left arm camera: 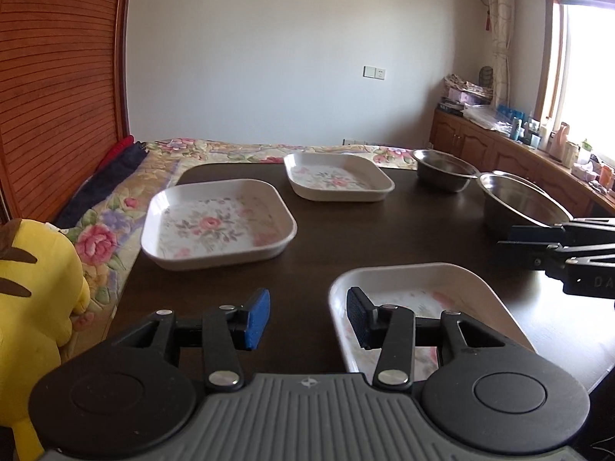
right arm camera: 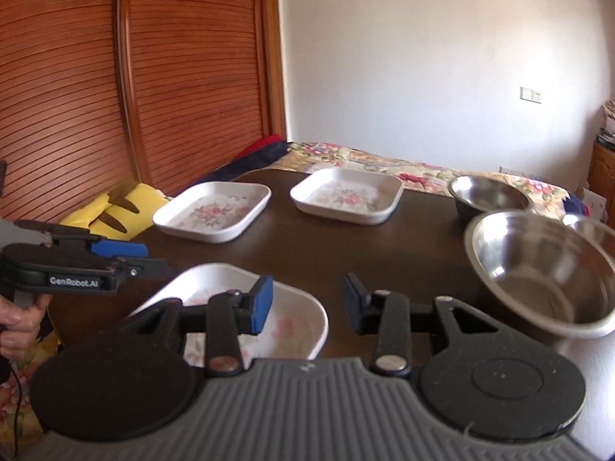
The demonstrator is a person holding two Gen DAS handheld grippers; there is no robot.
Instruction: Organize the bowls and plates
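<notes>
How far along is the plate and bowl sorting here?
Barely begun. Three floral plates lie apart on the table, none stacked; two steel bowls sit side by side, not nested. The left gripper and right gripper are open, holding nothing. All stacking remains.

A white wall (left arm camera: 288, 57) stands at twelve o'clock, a slatted wardrobe (left arm camera: 57, 88) at nine. Daylight pours through a window (left arm camera: 588, 73) at three, above wooden cabinets (left arm camera: 480, 146).

Both tools are level and unclenched, gripping nothing. The left tool (left arm camera: 307, 317) points forward; the right tool (right arm camera: 307, 305) sits beside it. A hand (right arm camera: 17, 320) grips the left tool's handle.
</notes>
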